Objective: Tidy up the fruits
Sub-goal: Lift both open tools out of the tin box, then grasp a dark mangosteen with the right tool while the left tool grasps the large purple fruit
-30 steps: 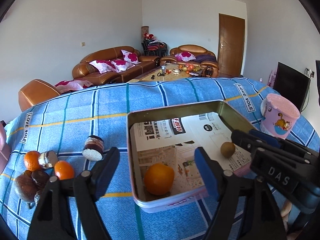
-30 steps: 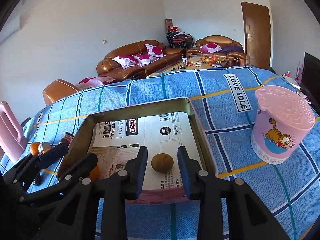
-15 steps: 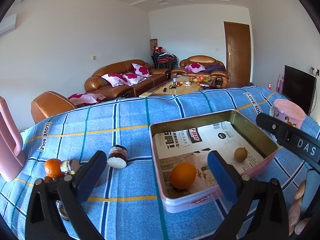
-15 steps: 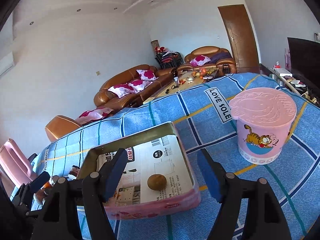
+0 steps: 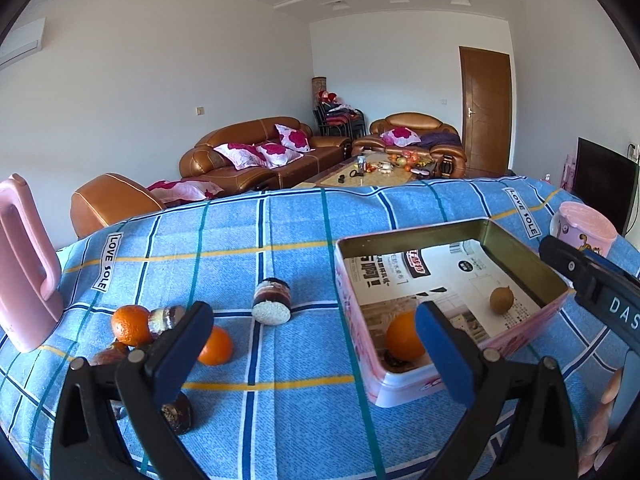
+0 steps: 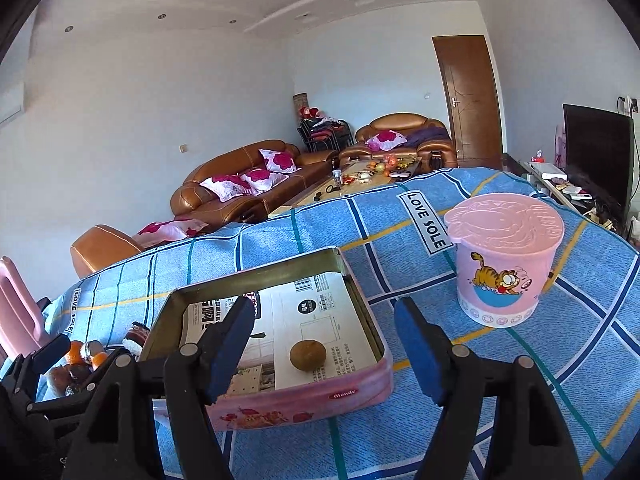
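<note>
Hovering: both tools hang over the table (image 5: pixel 280 240) with its blue checked cloth, nothing between the pads of either one.
Left tool (image 5: pixel 312 354): jaws spread really wide, empty, sitting above the bare cloth between the loose fruit pile and the tin.
Right tool (image 6: pixel 324 346): jaws apart too, not gripping anything, parked over the near right corner of the tin.
Tin (image 6: pixel 280 404): pink-sided, gold inside, lined with printed paper, lying flat on the table.
Orange in tin (image 5: pixel 402 340): sits in the near left corner, partly behind the left tool's right pad.
Brown fruit (image 6: pixel 307 355): small and round, kiwi-ish, on the paper near the tin's front wall, well apart from the orange.
Loose oranges (image 5: pixel 130 324): two of them left of the tin on the cloth, bunched with some dark round things I can't really identify.
Little jar (image 5: pixel 272 300): lying on its side between the pile and the tin.
Pink tub (image 6: pixel 504 260): lidded, cartoon cat on it, standing right of the tin.
Pink jug (image 5: pixel 24 272): far left edge.
</note>
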`<state>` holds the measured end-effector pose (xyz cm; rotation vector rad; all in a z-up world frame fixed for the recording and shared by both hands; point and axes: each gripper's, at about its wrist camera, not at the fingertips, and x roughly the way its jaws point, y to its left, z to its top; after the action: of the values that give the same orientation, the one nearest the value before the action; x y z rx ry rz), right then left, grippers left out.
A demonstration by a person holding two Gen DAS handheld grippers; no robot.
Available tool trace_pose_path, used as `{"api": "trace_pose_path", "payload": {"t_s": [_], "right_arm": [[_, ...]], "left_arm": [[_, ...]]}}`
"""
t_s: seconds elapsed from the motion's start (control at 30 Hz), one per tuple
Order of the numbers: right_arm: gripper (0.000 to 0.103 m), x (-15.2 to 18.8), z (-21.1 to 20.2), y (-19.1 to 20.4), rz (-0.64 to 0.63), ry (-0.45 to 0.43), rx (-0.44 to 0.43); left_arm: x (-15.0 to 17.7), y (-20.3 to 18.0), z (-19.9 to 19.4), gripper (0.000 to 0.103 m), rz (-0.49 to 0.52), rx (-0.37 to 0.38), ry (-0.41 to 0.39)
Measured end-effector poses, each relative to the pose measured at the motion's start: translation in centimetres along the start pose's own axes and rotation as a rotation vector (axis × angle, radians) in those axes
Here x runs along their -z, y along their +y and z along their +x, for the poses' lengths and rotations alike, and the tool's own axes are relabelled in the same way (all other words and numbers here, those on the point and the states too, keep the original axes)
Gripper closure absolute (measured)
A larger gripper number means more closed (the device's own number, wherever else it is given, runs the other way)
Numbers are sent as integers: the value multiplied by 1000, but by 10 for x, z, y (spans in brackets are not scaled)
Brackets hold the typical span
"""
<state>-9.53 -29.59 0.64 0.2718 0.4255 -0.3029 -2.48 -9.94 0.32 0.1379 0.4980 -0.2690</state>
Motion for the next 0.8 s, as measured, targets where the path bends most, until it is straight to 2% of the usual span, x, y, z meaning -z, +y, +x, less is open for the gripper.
{"api": "trace_pose_path", "payload": {"t_s": [0.47,0.8], "right_arm": [[29,16,-13,39,-49,25,-38],[29,30,-14,90,-126,54,-124]], "left_arm": [[8,46,-1,0,-42,-32,25],[13,81,1,0,-59,-77,46]]}}
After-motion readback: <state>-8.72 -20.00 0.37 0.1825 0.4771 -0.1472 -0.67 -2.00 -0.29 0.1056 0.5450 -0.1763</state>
